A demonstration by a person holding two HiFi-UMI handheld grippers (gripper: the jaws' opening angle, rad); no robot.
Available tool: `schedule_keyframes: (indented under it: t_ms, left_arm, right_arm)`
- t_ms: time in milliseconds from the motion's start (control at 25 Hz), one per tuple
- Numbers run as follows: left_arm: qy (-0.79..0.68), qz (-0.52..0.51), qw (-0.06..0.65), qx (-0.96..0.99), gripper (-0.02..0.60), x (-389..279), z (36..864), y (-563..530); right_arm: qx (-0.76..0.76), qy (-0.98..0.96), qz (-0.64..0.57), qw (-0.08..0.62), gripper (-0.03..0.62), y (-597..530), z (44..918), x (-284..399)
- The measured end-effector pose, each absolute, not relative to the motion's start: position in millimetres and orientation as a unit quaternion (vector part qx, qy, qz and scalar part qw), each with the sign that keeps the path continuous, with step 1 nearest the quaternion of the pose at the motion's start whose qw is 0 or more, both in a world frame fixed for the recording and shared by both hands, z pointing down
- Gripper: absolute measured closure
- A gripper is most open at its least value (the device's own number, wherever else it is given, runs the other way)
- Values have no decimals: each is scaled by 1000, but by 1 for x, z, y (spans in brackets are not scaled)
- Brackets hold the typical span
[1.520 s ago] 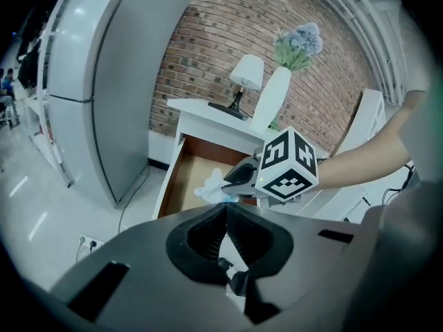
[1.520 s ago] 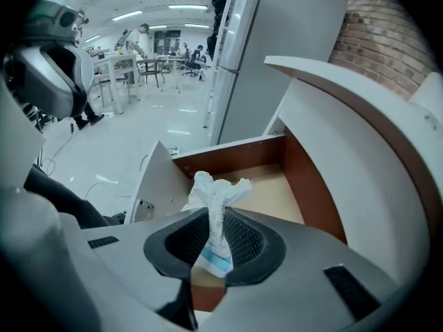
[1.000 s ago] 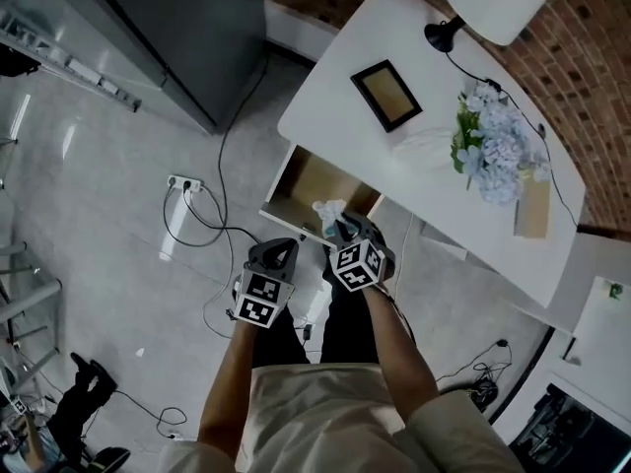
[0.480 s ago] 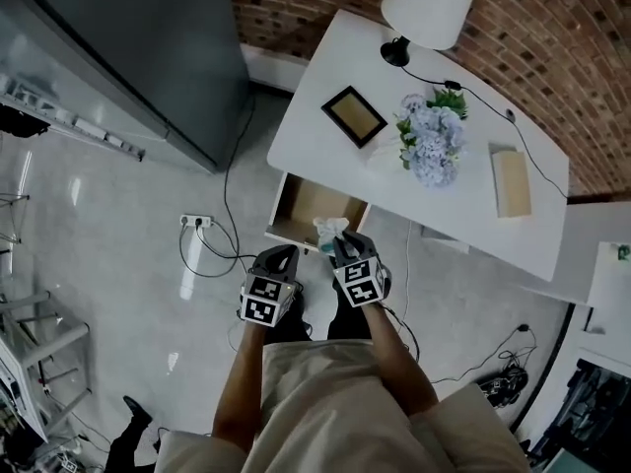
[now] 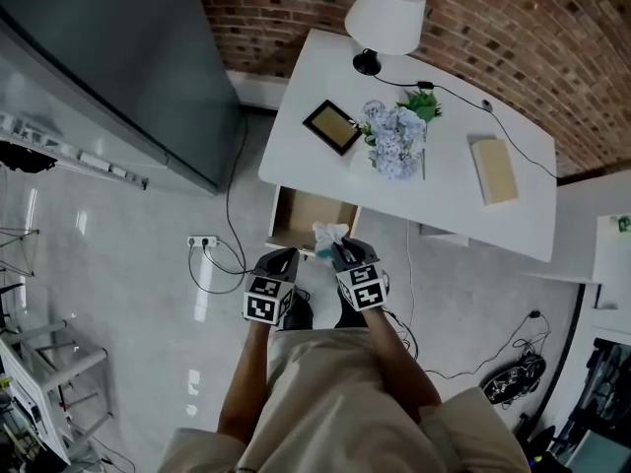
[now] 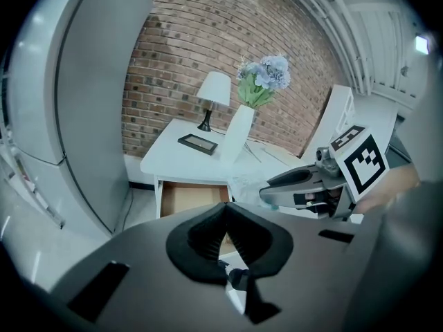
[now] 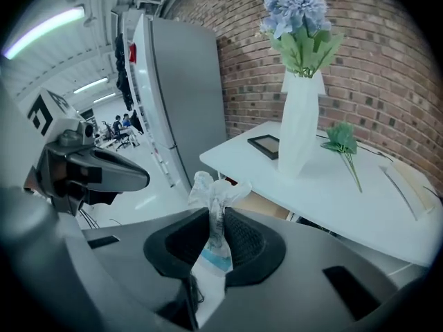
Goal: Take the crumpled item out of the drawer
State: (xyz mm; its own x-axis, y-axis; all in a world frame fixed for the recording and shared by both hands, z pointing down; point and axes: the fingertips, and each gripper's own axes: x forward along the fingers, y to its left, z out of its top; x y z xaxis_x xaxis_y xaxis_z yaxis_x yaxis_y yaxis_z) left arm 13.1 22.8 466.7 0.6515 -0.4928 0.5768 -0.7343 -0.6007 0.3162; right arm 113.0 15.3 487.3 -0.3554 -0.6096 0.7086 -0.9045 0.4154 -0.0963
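Observation:
A white crumpled wrapper with a blue patch stands up between the pads of my right gripper, which is shut on it. In the head view the crumpled wrapper hangs just in front of the open, bare drawer of the white table, at the tip of my right gripper. My left gripper is beside it to the left, jaws shut on nothing. From the left gripper view, the drawer shows beyond the jaws and my right gripper is to the right.
On the table stand a lamp, a picture frame, a vase of blue flowers and a tan book. A tall grey cabinet is to the left. A power strip and cables lie on the floor.
Both grippers have risen and drawn back from the drawer, the right one rolling with the wrapper still in it. The head view has swung so that the whole table shows.

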Motion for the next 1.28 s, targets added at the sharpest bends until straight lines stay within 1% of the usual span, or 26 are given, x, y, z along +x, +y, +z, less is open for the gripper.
schedule_keyframes:
  t_ms: [160, 480, 720, 960, 1280]
  left_arm:
    - [-353, 218, 271, 868, 565, 20, 456, 19]
    - [-342, 233, 251, 875, 565, 33, 441, 6]
    - [-346, 231, 248, 875, 565, 27, 444, 0]
    - [-359, 233, 261, 865, 565, 13, 450, 2]
    - [-353, 238, 266, 865, 565, 18, 452, 4]
  right_arm:
    - [489, -784, 260, 281, 503, 21, 474, 123]
    - [459, -807, 260, 264, 503, 11, 457, 115]
    - [429, -829, 251, 257, 503, 0, 452, 99]
    - [416, -834, 254, 258, 505, -3, 456, 92]
    - [413, -833, 257, 264, 505, 1, 458, 94]
